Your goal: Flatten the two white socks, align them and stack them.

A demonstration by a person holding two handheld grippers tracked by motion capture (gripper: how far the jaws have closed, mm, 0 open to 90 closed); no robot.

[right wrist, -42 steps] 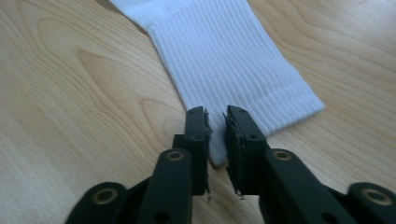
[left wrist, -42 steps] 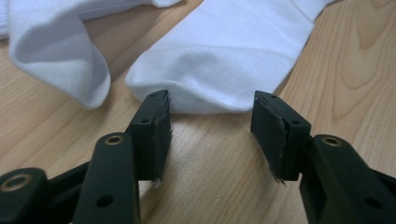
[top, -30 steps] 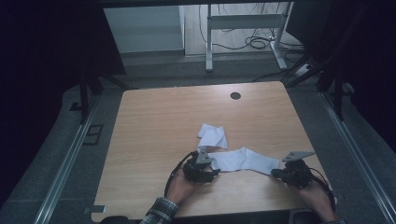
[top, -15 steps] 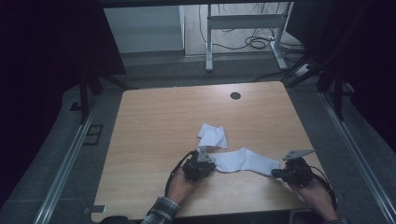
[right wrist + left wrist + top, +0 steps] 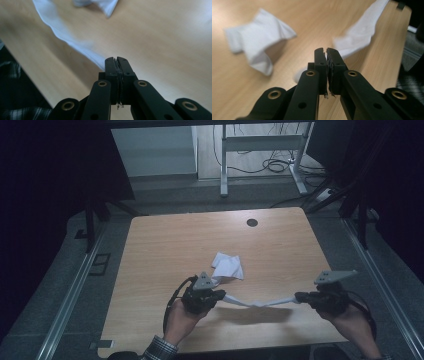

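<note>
A white sock hangs stretched between the two grippers, lifted off the wooden table and casting a shadow on the wood beneath it. The left gripper pinches one end: in its own view the jaws are pressed together with a frayed edge of white fabric caught in the seam between them, and the cloth runs away from the tips, up and to the right, soft and out of focus. The right gripper clamps the other end; in its own view the jaws meet on a thin layer of material, and the sock leaves the tips toward the upper left as a blurred band.

A second white sock lies crumpled on the table just beyond the left gripper, apart from the stretched one. It appears ahead and to the left of the left gripper's jaws, too blurred to show its folds, and is cut off by the top edge of the right gripper view.

Both hands are cropped by the bottom of the high view; a checked sleeve shows at the left wrist. How much fabric sits inside either pair of jaws is hidden.
</note>
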